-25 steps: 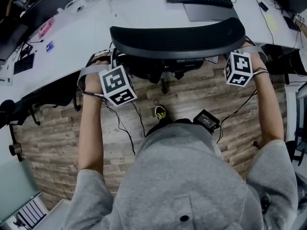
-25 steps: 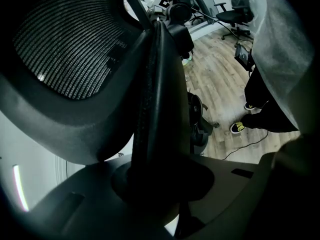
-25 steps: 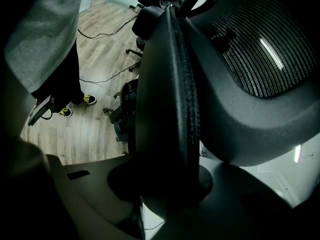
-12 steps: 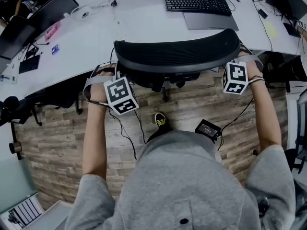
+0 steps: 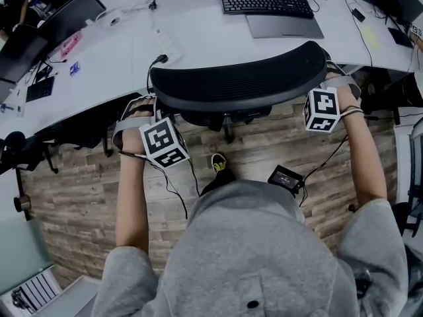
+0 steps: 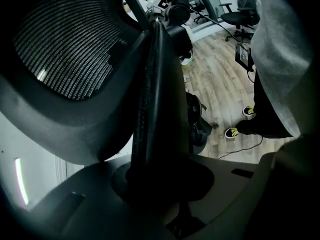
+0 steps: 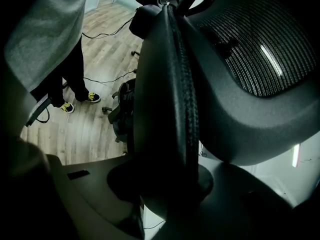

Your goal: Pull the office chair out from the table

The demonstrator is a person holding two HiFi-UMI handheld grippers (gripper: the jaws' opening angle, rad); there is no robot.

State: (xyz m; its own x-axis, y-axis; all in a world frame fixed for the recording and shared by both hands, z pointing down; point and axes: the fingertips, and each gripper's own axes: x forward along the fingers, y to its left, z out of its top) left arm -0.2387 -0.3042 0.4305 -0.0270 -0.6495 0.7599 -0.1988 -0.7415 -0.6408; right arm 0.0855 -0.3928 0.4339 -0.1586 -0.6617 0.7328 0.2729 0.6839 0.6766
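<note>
office chair [image 5: 241, 81]: backrest near the counter [image 5: 198, 35] edge, base over wood floor [image 5: 86, 183].
left tongs [image 6: 157, 176]: narrowly parted, clamped on backrest's left edge.
right tongs [image 7: 167, 181]: likewise, clamped on backrest's right edge.

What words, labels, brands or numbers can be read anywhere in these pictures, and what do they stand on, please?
Nothing can be read.
Keyboard: key legends too small.
Small black box: pale label blurred.
Left marker cube and right marker cube: square patterns only, no letters.
Office chair: no print shows.
Pink item on the desk: too small.
</note>
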